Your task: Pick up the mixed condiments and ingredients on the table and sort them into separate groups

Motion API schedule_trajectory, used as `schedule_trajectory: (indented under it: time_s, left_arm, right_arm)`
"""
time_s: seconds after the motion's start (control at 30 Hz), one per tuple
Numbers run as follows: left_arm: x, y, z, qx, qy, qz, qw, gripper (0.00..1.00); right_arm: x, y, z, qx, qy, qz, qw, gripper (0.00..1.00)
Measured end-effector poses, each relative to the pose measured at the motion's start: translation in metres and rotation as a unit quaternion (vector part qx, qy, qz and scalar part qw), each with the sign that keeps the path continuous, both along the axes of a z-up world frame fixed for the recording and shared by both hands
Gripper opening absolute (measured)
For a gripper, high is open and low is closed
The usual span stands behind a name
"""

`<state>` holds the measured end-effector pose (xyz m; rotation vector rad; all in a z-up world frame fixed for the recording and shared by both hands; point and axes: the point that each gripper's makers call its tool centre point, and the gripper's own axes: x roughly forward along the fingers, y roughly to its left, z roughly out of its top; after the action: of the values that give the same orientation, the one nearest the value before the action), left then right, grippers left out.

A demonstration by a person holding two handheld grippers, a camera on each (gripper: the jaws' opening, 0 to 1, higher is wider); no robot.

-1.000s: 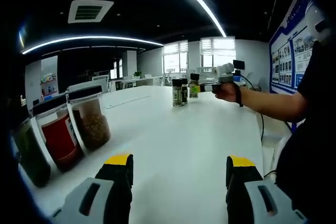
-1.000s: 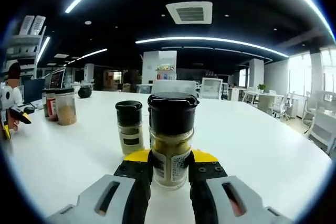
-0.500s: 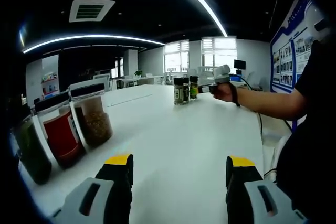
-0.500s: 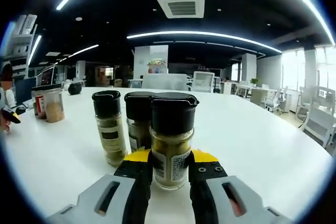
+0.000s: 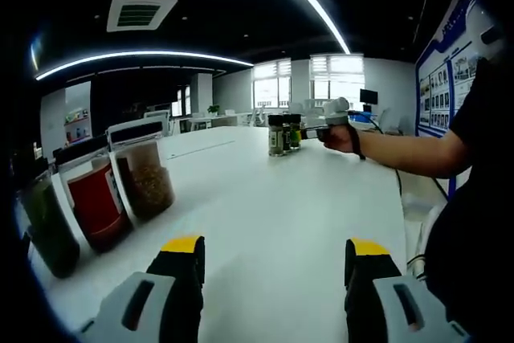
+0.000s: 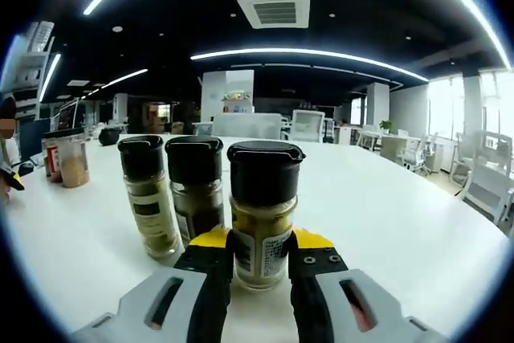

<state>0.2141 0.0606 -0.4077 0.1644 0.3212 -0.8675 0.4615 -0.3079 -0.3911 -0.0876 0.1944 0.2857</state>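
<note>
The white bench (image 5: 273, 206) lies bare between the left tongs (image 5: 273, 259), jaws apart and empty, and three big jars (image 5: 96, 202) at nine o'clock near its edge. The right gripper view shows the right tongs (image 6: 261, 248) clamped on a spice bottle (image 6: 263, 214), two more spice bottles (image 6: 173, 194) just beside it at ten o'clock.

Black-capped spice bottle (image 6: 263, 213) with yellowish contents — white table (image 6: 418, 238), yellow-tipped black right gripper (image 6: 261, 251).
</note>
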Motion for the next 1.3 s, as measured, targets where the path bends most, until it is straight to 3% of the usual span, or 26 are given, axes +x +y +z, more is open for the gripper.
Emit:
schedule_trajectory:
  time_s: [0.27,0.37,0.43,0.5,0.6,0.67,0.7,0.93,1.3]
  left_arm:
    - [0.001,0.000,-0.003,0.010,0.002,0.000,1.0000,0.70]
    - [0.002,0.002,-0.003,0.010,0.001,0.005,0.9999,0.69]
    - [0.006,0.009,-0.007,0.031,0.000,0.023,0.9993,0.67]
    - [0.007,0.011,-0.007,0.029,0.003,0.028,0.9992,0.67]
    - [0.007,0.010,-0.006,0.014,0.005,0.031,0.9994,0.67]
    - [0.007,0.009,-0.006,0.013,0.006,0.032,0.9994,0.67]
    - [0.006,0.007,-0.006,0.015,0.006,0.032,0.9994,0.67]
    - [0.004,0.006,-0.009,0.024,0.010,0.030,0.9992,0.67]
    - [0.002,0.014,-0.002,0.014,0.014,0.054,0.9983,0.68]
  right_arm:
    - [0.005,-0.003,0.000,0.003,-0.011,0.007,0.9999,0.28]
    - [0.005,-0.007,-0.002,0.007,0.003,-0.004,1.0000,0.28]
    - [0.002,-0.013,0.005,0.001,0.003,-0.006,1.0000,0.30]
    - [-0.010,-0.014,0.016,0.015,-0.010,-0.009,0.9998,0.31]
    - [-0.032,-0.017,0.015,0.020,0.002,-0.016,0.9997,0.31]
    - [-0.053,-0.017,0.017,0.063,0.005,-0.030,0.9975,0.31]
    - [-0.061,-0.017,0.018,0.067,0.002,-0.029,0.9974,0.31]
    - [-0.108,0.013,0.029,0.033,-0.019,0.024,0.9990,0.33]
    - [-0.135,0.034,0.031,0.037,0.015,0.067,0.9970,0.36]
